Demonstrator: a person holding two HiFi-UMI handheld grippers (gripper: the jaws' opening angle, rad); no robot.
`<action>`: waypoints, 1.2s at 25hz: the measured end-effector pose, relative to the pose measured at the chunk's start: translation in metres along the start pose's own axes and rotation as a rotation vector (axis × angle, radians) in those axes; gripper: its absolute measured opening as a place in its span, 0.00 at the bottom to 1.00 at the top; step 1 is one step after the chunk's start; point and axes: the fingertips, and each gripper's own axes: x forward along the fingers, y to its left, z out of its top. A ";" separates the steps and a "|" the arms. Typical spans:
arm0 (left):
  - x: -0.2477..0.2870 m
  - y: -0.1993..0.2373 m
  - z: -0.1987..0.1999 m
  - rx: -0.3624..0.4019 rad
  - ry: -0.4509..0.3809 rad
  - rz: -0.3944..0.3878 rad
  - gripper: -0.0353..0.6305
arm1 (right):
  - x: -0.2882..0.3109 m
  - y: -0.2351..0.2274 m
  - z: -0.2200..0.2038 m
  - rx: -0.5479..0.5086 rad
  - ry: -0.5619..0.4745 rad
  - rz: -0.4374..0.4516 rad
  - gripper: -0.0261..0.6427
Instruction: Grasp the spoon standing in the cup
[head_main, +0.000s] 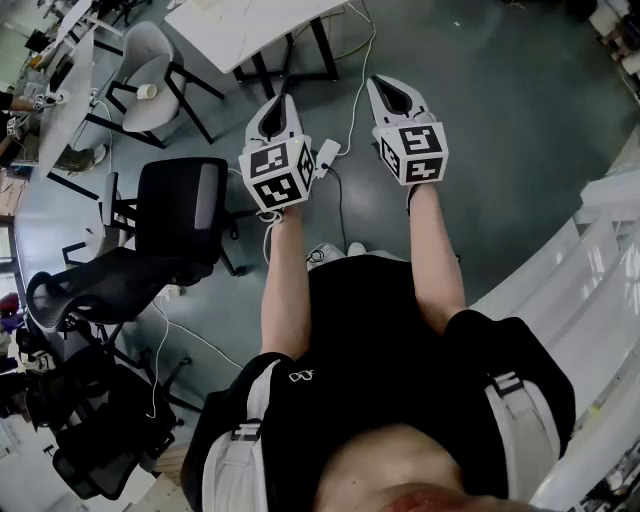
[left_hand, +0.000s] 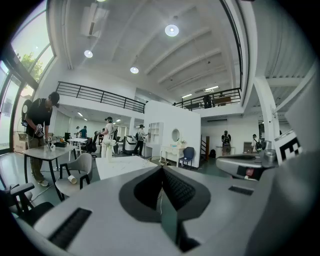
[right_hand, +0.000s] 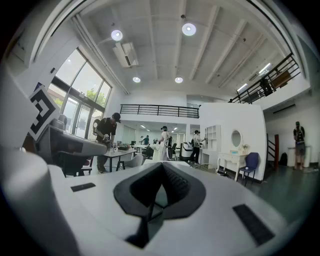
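Tongs, head view: I hold my left tongs and right tongs side by side in front of the body. The tips point forward, above the grey-green floor.
Floor, head view: a white power strip with its cable lies on the floor and shows between the two tongs.
Furniture, head view: a black mesh office chair stands at the left. Beyond it is a grey padded chair with a small white paper cup on its seat. A white table with black legs is ahead.
Left gripper view: the ribbed black pads of the left tongs are pressed together and nothing is between them. The paper cup lies on its side on the grey chair. The right tongs show at the right.
Right gripper view: the right tongs are also closed and empty.
Spoon: no view shows it to me, so I cannot tell where it stands.
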 end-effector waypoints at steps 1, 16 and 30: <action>-0.001 -0.002 -0.001 -0.004 0.002 0.000 0.08 | -0.002 -0.003 -0.002 0.006 0.007 0.001 0.05; 0.021 -0.014 0.004 0.013 0.020 -0.025 0.08 | 0.009 -0.032 0.007 -0.004 0.014 -0.024 0.05; 0.047 0.010 0.001 -0.010 0.035 -0.004 0.08 | 0.046 -0.033 0.003 0.061 0.016 0.033 0.05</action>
